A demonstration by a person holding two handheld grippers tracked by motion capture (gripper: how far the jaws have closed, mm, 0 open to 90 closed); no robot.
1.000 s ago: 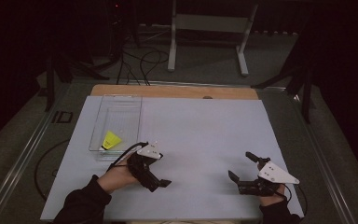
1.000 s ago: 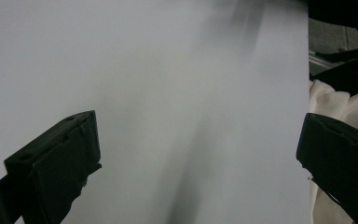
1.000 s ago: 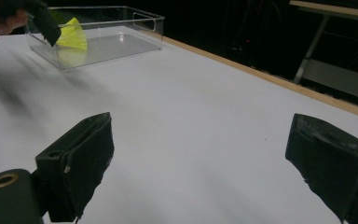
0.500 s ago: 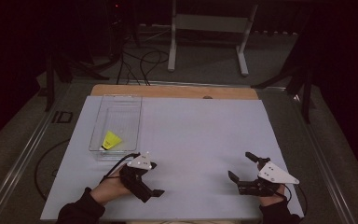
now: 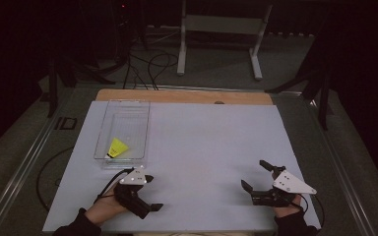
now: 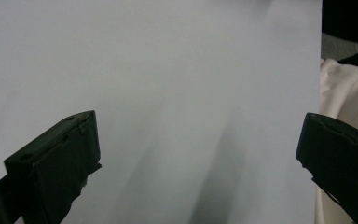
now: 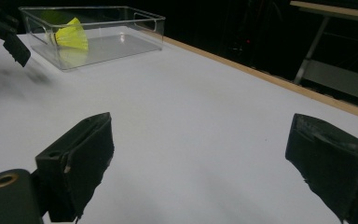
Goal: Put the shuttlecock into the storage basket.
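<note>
Near the front edge of the surface (image 5: 197, 147) — left tongs (image 5: 150, 192) pulled back from the clear box (image 5: 123, 130), spread, empty; right tongs (image 5: 257, 178) spread too — yellow shuttlecock (image 5: 117, 148) inside, likely delivered.

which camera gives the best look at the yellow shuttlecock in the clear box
The right gripper view: the shuttlecock sits large and side-on inside the clear box. The high view shows it small, from above, near the box's close end.
</note>
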